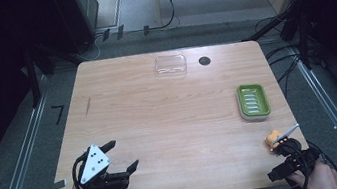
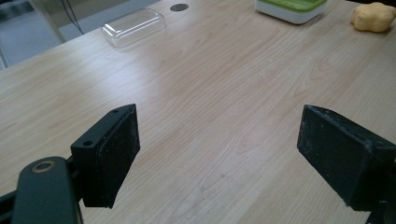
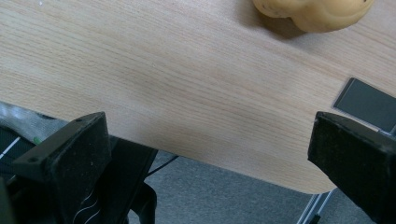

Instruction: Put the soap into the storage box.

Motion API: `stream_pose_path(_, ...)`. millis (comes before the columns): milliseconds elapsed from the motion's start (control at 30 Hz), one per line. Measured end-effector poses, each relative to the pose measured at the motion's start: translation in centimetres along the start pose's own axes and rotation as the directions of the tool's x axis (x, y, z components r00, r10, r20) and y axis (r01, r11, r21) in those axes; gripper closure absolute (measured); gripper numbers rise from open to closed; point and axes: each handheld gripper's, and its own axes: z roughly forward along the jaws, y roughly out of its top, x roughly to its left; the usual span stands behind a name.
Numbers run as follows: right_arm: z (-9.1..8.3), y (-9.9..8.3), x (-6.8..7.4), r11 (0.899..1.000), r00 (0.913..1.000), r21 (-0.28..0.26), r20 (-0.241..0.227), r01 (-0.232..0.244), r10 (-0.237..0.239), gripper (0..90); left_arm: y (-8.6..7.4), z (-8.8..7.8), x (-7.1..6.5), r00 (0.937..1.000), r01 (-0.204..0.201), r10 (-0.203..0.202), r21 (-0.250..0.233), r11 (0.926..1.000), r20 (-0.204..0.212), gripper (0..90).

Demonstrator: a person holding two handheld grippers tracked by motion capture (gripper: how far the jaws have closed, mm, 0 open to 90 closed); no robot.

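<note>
A lumpy yellow-orange object [image 1: 274,138] lies near the table's front right corner; it also appears top right in the left gripper view [image 2: 373,17] and at the top of the right gripper view [image 3: 313,11]. My right gripper [image 1: 282,159] hovers at the front edge just short of it, jaws wide open [image 3: 210,168] with nothing between them. My left gripper [image 1: 122,155] sits over the front left of the table, open and empty [image 2: 219,158]. A green-and-white ribbed soap dish [image 1: 253,101] rests at the right. A clear plastic lid [image 1: 171,66] lies at the back.
A small black round hole [image 1: 204,61] sits beside the clear lid. The wooden table [image 1: 160,121] has rounded corners, with its front edge under my right gripper [image 3: 224,158]. A dark rectangular patch [image 3: 369,105] marks the table near that corner. Cables cross the floor beyond.
</note>
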Motion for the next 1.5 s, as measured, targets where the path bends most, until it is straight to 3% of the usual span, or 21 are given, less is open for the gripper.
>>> stream_pose_path(367, -0.1, 0.3, 0.3, 1.0, 0.9998, -0.007, 0.012, 0.018, -0.018, 0.0, 0.0, 0.0, 0.0, 1.0, -0.005, 0.005, 0.004, 1.0, 0.003, 13.6)
stream_pose_path(900, -0.3, 1.3, 0.1, 0.999, 0.9996, -0.028, -0.015, 0.022, -0.022, 0.0, 0.0, 0.1, 0.0, 1.0, -0.002, 0.002, 0.003, 1.0, 0.007, 13.6)
stream_pose_path(1500, -0.7, 3.9, -0.3, 0.999, 0.9996, -0.033, -0.004, 0.027, -0.027, 0.0, 0.1, 0.1, 0.0, 1.0, -0.006, 0.006, 0.003, 1.0, 0.008, 13.6)
